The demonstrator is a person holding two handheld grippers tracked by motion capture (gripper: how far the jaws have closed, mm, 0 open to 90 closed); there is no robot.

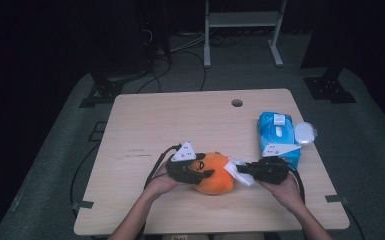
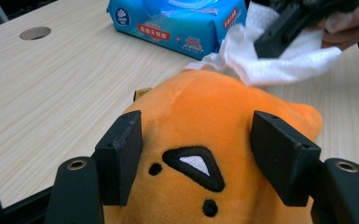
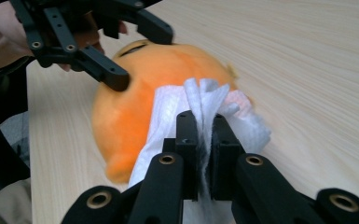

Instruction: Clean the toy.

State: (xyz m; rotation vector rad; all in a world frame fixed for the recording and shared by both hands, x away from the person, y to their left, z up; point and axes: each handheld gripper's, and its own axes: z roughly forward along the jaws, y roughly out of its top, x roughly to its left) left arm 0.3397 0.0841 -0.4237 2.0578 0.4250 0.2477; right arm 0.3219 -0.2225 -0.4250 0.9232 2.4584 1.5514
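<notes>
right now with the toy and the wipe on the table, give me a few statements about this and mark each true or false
1. The right gripper is shut on a white wet wipe. True.
2. The wipe lies against the orange plush toy. True; in the right gripper view it drapes over the toy's side.
3. The left gripper hangs far from the toy. False; its jaws stand on either side of the toy's face, though whether the pads press in is hard to tell.
4. The blue wet wipe pack sits at the table's left edge. False; it lies on the right side of the wooden table, behind the right gripper.
5. The plush toy is green. False; it is orange with black stitched marks.
</notes>
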